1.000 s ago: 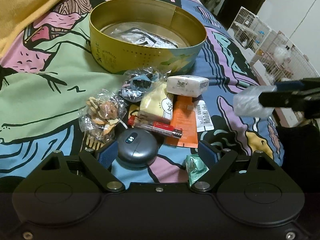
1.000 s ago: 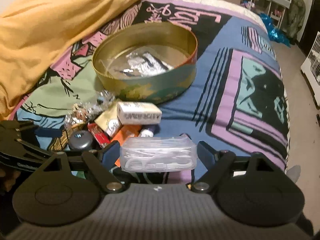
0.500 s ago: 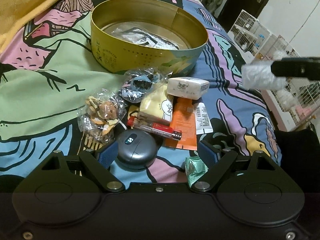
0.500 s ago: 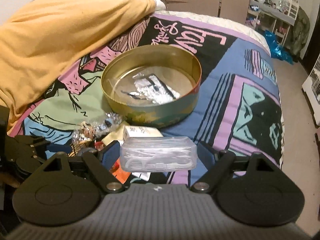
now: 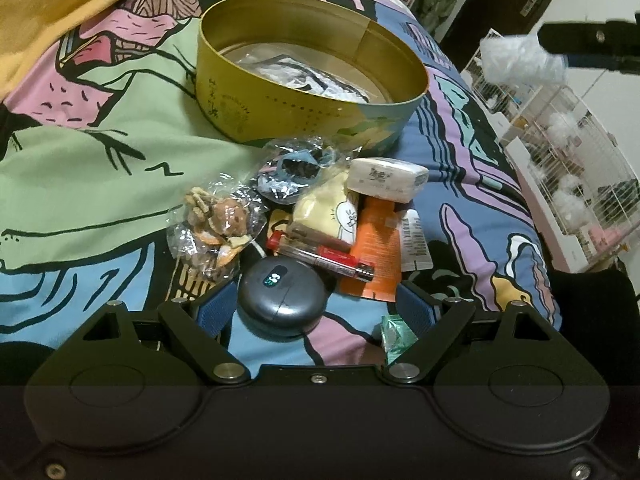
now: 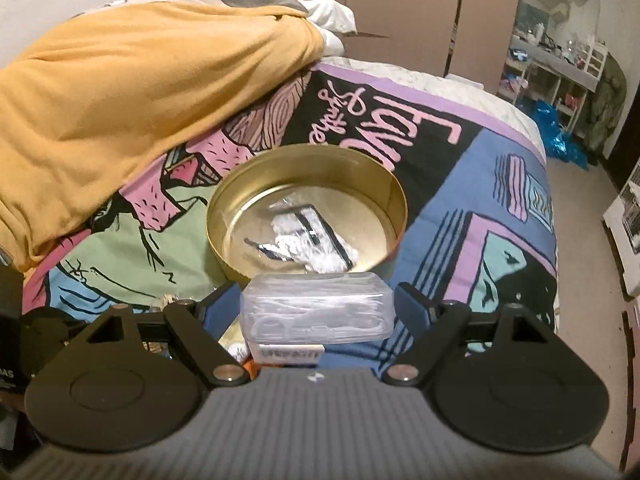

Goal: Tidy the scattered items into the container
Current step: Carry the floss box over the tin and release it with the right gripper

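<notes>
My right gripper (image 6: 318, 307) is shut on a clear plastic box of floss picks (image 6: 318, 312), held in the air just short of the round gold tin (image 6: 308, 152). In the left wrist view the same box (image 5: 520, 60) hangs high at the right, beyond the tin (image 5: 224, 92), which holds a clear plastic bag (image 5: 304, 74). My left gripper (image 5: 316, 312) is open low over the bed, with a dark round case (image 5: 280, 296) between its fingers, close to the left one. A green packet (image 5: 394, 334) lies by the right finger.
In front of the tin lies a heap: a tissue pack (image 5: 386, 179), orange sachet (image 5: 378, 248), red pen-like tube (image 5: 324, 256), yellow pouch (image 5: 324, 208), biscuit bag (image 5: 216, 220) and a bag of dark items (image 5: 292, 172). A yellow blanket (image 6: 140, 92) is piled left; the bed edge and wire cages (image 5: 576, 168) are right.
The right gripper has risen with the clear box and come closer to the tin, which now sits straight ahead of it. The left gripper has stayed over the dark case.
</notes>
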